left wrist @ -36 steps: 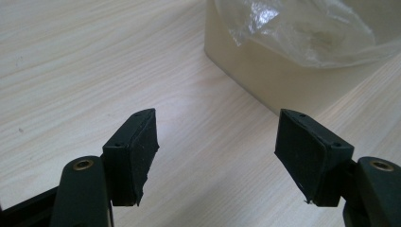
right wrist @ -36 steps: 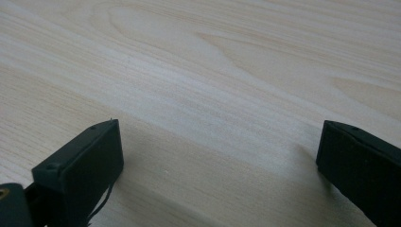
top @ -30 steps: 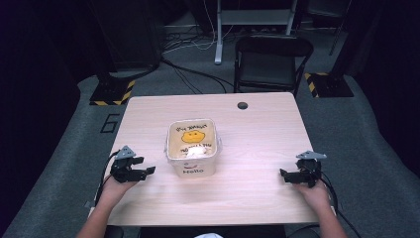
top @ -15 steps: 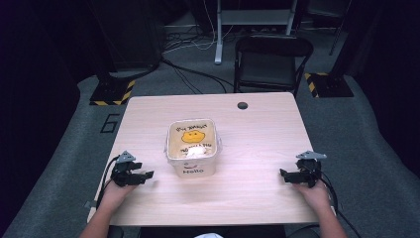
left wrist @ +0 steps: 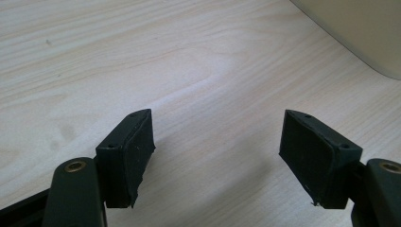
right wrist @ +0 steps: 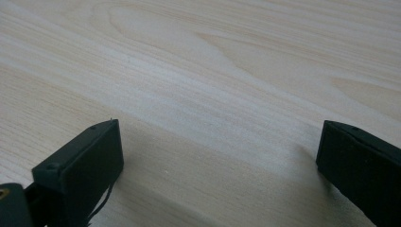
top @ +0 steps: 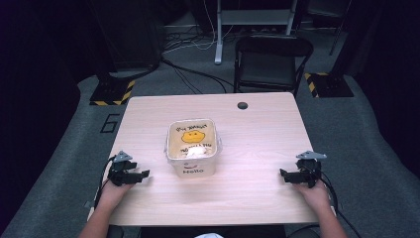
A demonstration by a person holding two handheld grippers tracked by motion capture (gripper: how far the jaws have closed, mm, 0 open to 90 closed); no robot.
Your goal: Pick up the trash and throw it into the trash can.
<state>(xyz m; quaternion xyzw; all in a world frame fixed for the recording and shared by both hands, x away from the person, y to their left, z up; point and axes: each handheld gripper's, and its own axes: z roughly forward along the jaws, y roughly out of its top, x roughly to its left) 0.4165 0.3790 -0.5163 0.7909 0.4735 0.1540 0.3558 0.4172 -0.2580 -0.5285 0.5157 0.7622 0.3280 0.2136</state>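
dark floor, cables and a black folding chair [top: 272, 62] lie beyond the far edge of a pale wooden table [top: 257, 134], which has a small dark grommet hole [top: 242, 105] near the middle of that edge. a translucent lidded tub [top: 192, 147] stands upright about midway across the table, nearer the person's edge than the far one, its lid printed with a yellow smiley and the word "hello" on the wall facing the person.

the left gripper [top: 133, 174] rests near the table's left edge with its jaws spread and nothing between them; in the left gripper view the tub's pale wall [left wrist: 359, 33] sits ahead at the top right corner. the right gripper [top: 293, 175] rests near the right edge, well apart from the tub, jaws likewise spread over bare wood.

the tub looks like thin, smooth plastic: probably light, slightly flexible and slippery at the walls. what it holds is unclear through the lid, perhaps something pale. the lid's protruding rim seems the surest place to hold, one gripper at each side.
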